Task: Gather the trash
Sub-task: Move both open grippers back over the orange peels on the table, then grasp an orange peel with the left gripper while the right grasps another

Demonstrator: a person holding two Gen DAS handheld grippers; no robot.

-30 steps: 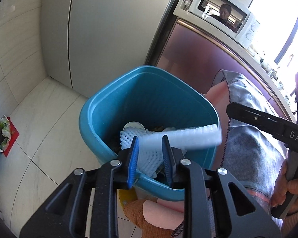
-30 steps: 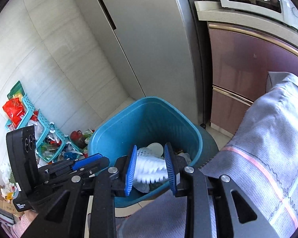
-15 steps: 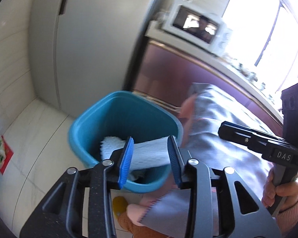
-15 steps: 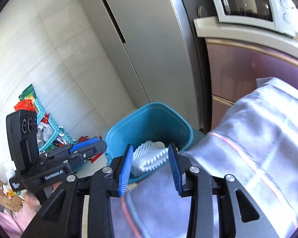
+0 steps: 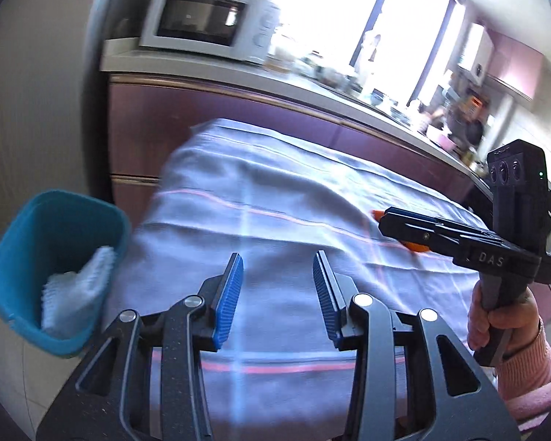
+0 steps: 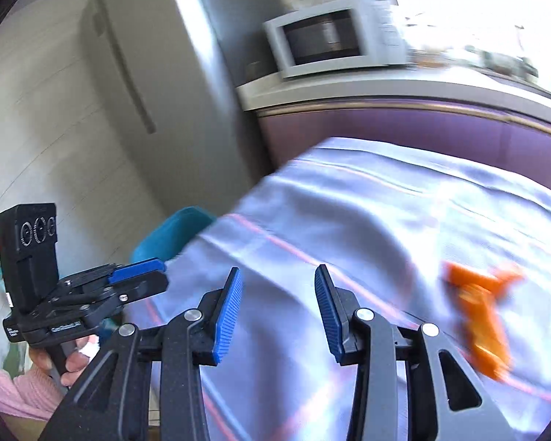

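Far to the left of the left gripper (image 5: 277, 296) stood the teal bin (image 5: 16, 264), and the white foam net (image 5: 75, 294) lay inside it against the near wall, so that piece of trash was already collected. The left gripper's blue pads stood well apart with nothing between them, pointed out over the grey striped cloth (image 5: 275, 198) that covered the surface ahead.

A second earlier this gripper had been over the bin mouth with the foam net between its pads, and half a second earlier the net was still between them; by now the net sat in the bin, the gripper had opened wider and it had swung right, away from the bin and onto the cloth.

To the right of the left gripper, the right gripper (image 6: 277, 299) was likewise spread open and empty. In its own view the bin showed only as a teal edge to its left, beyond the cloth's corner. It too had turned from facing the bin to facing the cloth.

Further right and a little ahead of the right gripper lay the orange scrap (image 6: 481, 316) on the cloth, blurred enough that it may be peel or plastic. It looked like the next piece left to collect; more may lie outside these views.
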